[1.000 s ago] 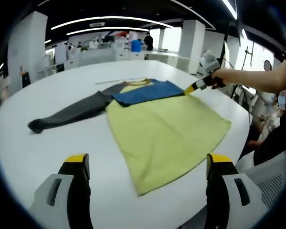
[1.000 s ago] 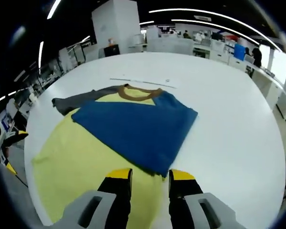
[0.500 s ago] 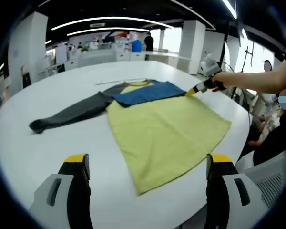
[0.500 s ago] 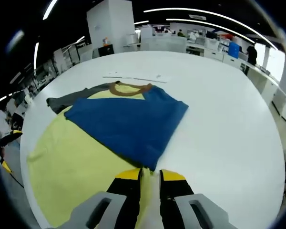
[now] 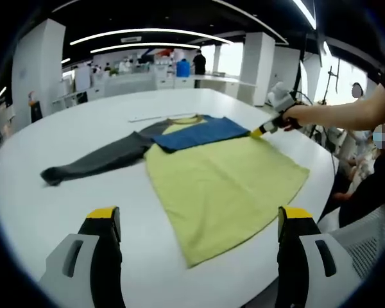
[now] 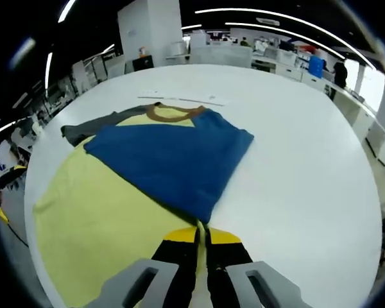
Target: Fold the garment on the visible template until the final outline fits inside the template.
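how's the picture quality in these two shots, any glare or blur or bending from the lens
Left gripper view: strong fisheye bending, the white table curves like a dome; ceiling light strips and bright windows blow out; the left tool's jaws look soft up close. Right gripper view: same bending; the garment is fairly sharp and evenly lit with little shadow, the right tool's jaws look blurred.

Right gripper [image 5: 256, 133] pinches the garment [image 5: 221, 183]; left gripper [image 5: 200, 221] gapes.

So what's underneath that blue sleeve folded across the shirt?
The blue sleeve lies on the yellow shirt body, which shows around it, with the brown collar above. The chest under the sleeve is covered, so I can't see it.
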Motion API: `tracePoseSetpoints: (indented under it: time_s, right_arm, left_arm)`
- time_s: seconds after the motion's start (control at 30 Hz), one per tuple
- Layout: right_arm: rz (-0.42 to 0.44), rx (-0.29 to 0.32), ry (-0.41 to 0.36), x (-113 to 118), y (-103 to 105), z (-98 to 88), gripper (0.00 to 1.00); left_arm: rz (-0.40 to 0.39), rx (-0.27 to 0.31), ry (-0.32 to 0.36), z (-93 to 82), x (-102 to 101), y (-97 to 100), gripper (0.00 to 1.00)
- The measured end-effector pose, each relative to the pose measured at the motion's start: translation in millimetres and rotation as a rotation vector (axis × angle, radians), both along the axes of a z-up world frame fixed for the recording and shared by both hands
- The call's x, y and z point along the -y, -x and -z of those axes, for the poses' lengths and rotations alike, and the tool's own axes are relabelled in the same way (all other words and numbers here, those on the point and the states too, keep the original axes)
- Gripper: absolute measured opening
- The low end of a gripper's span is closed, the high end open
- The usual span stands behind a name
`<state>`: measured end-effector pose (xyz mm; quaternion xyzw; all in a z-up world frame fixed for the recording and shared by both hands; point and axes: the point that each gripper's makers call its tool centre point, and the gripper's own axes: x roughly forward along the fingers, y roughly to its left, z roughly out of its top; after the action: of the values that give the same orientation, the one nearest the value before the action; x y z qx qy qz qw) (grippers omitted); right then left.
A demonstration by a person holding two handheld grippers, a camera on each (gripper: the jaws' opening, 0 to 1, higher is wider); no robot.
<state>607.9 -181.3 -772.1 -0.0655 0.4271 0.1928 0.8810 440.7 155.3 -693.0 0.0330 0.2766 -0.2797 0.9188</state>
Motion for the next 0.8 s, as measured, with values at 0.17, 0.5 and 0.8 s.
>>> tracePoseSetpoints:
  time_s: [0.17, 0.5, 0.8]
  right_arm:
    - [-0.004, -0.005, 0.015, 8, 1, 0.1, 0.0]
    - [0.005, -0.015, 0.039, 31, 3, 0.0, 0.0]
    - [0.018, -0.02, 0.035, 41, 5, -0.2, 0.0]
  left_arm:
    - [0.003, 0.021, 0.018, -5.7, 1, -1.9, 0.99]
    - [0.002, 0.061, 0.07, -16.1, 4, -6.2, 0.99]
    - [0.019, 0.066, 0.073, -16.4, 7, -7.8, 0.99]
